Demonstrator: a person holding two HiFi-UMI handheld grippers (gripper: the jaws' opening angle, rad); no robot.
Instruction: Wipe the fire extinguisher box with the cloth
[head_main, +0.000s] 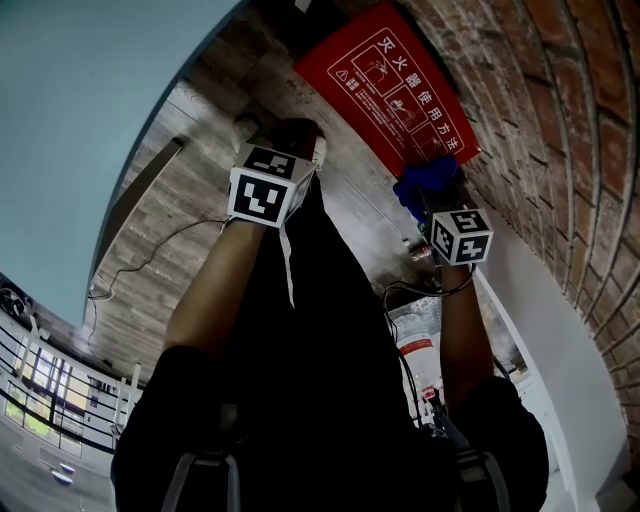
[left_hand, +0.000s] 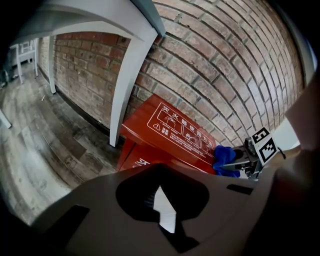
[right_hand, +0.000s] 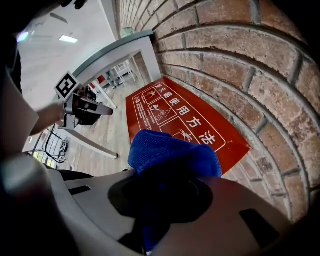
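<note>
The red fire extinguisher box (head_main: 385, 85) stands on the floor against the brick wall, and its lid carries white printed instructions (left_hand: 177, 130). My right gripper (head_main: 432, 200) is shut on a blue cloth (head_main: 425, 180), bunched between its jaws (right_hand: 170, 152). It holds the cloth over the box's near right corner (right_hand: 220, 145); I cannot tell whether they touch. My left gripper (head_main: 290, 140) hangs left of the box, above the floor. From the right gripper view its fingers (right_hand: 102, 109) meet at the tip with nothing between them. Its own view shows only its housing.
Brick wall (head_main: 560, 110) runs along the right behind the box. A white table leg and arch (left_hand: 125, 90) stand just left of the box. A cable (head_main: 150, 255) lies on the wooden floor. A red-and-white canister (head_main: 418, 355) sits near my right side.
</note>
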